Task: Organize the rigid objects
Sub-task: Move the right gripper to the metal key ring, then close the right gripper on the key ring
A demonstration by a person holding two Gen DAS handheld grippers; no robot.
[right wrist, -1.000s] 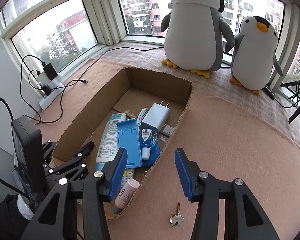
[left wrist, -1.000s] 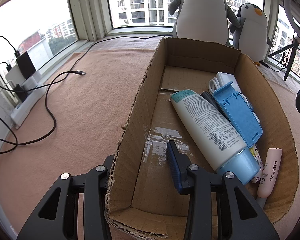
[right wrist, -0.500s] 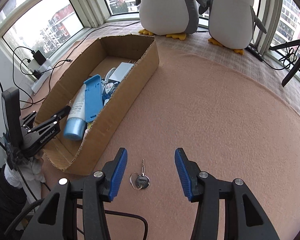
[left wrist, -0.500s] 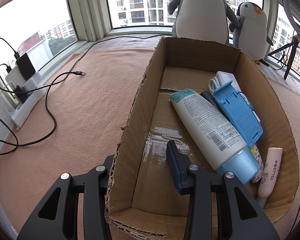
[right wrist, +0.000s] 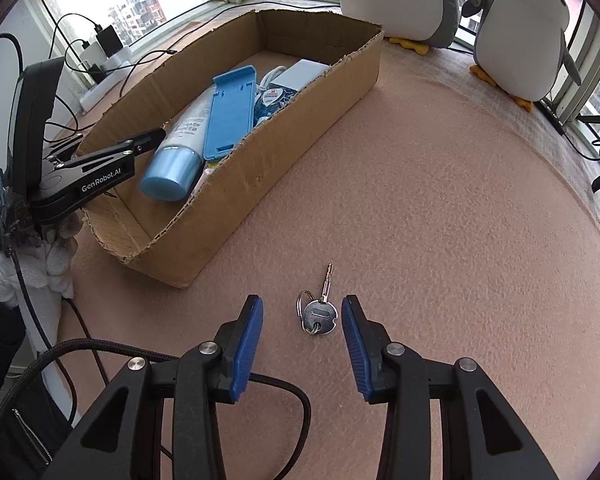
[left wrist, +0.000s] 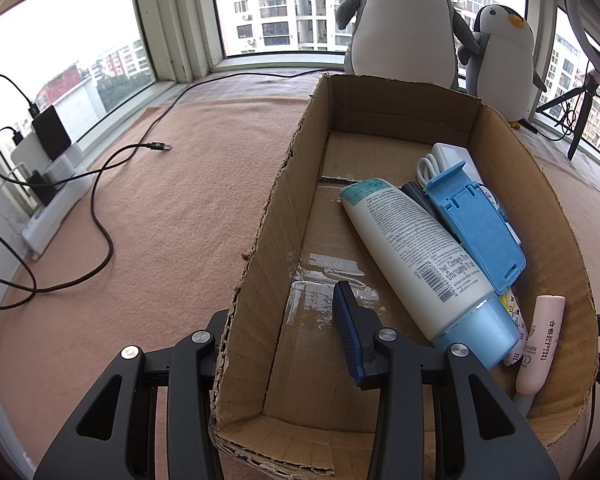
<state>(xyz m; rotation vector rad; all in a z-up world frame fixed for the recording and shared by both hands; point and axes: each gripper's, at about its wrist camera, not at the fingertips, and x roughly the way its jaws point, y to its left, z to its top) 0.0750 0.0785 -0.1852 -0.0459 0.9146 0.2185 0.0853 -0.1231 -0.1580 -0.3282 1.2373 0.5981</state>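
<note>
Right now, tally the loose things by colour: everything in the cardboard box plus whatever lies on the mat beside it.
Blue: 1, the flat plastic stand
White with blue cap: 1, the lotion tube
White: 1, the charger with its cable
Pink: 1, the small tube
Metal: 1, the key on the mat
Total: 5 clearly told; a few more in the box are mostly hidden.

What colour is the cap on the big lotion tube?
Light blue cap, clearest in the right wrist view.
</note>
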